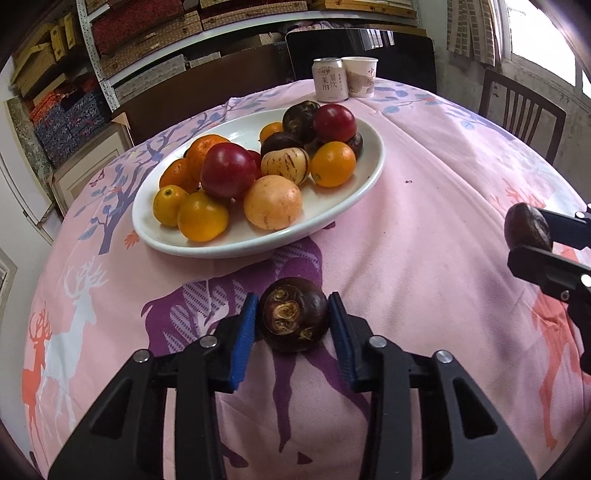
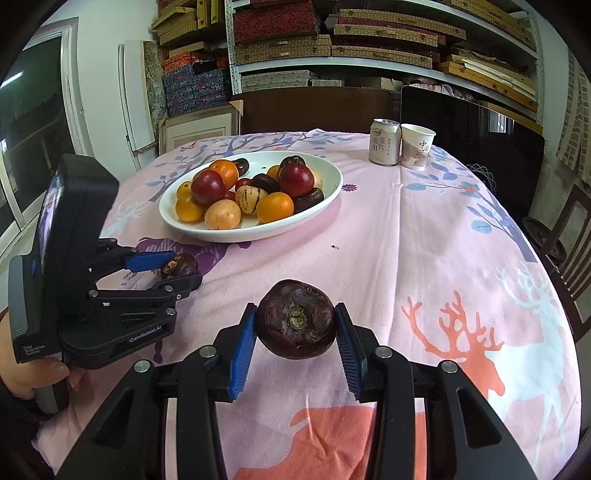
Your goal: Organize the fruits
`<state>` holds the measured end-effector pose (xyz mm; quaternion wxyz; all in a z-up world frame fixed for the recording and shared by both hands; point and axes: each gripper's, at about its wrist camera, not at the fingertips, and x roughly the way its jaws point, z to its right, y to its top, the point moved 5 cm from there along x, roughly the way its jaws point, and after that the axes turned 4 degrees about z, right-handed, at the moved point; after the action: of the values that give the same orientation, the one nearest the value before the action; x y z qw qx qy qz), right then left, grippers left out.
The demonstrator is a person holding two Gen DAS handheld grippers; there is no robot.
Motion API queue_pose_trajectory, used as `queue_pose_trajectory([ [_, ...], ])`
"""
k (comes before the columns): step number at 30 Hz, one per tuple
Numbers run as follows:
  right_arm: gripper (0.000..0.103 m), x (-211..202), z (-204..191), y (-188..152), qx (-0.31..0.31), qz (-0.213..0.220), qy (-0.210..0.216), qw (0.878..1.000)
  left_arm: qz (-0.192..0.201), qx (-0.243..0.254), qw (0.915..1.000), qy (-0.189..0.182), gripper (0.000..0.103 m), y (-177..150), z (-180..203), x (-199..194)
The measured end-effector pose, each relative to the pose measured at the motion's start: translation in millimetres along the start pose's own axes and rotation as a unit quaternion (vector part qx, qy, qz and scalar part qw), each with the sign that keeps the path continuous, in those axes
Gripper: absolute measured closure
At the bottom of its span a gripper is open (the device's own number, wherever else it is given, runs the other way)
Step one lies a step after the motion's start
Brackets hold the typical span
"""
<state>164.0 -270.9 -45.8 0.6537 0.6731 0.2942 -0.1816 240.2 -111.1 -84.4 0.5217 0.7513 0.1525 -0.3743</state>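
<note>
While the left gripper clamps one dark brown round water chestnut, the right gripper pinches another dark chestnut; their undersides stay hidden.

Can touching paper cup (far edge); chairs around.

A lived-in home doubling as a storeroom is suggested. The bench is covered with a pink cloth printed with deer and branches, and dark wooden dining chairs are drawn up around it. A white oval dish of mixed fruit is set out beside a drink can and a paper cup. Behind, metal shelving is stacked with woven and patterned gift boxes, and daylight is let in by a window at the side.
</note>
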Motion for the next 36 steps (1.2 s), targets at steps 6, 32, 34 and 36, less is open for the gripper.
queue_pose_trajectory([
  [6,0.061,-3,5,-3,0.007,-0.004,0.007,1.0,0.026,-0.016,0.9991,-0.03,0.065,-9,-10,-36],
  [32,0.056,115,-30,170,-0.052,0.031,0.059,0.996,0.047,-0.179,0.9791,-0.085,0.035,142,-135,44],
  [34,0.039,114,-31,172,-0.054,0.046,0.053,0.996,0.054,-0.199,0.9747,-0.086,0.03,141,-144,44],
  [36,0.038,100,-28,171,-0.037,0.057,0.066,0.995,0.057,-0.203,0.9738,-0.085,0.03,135,-148,37],
])
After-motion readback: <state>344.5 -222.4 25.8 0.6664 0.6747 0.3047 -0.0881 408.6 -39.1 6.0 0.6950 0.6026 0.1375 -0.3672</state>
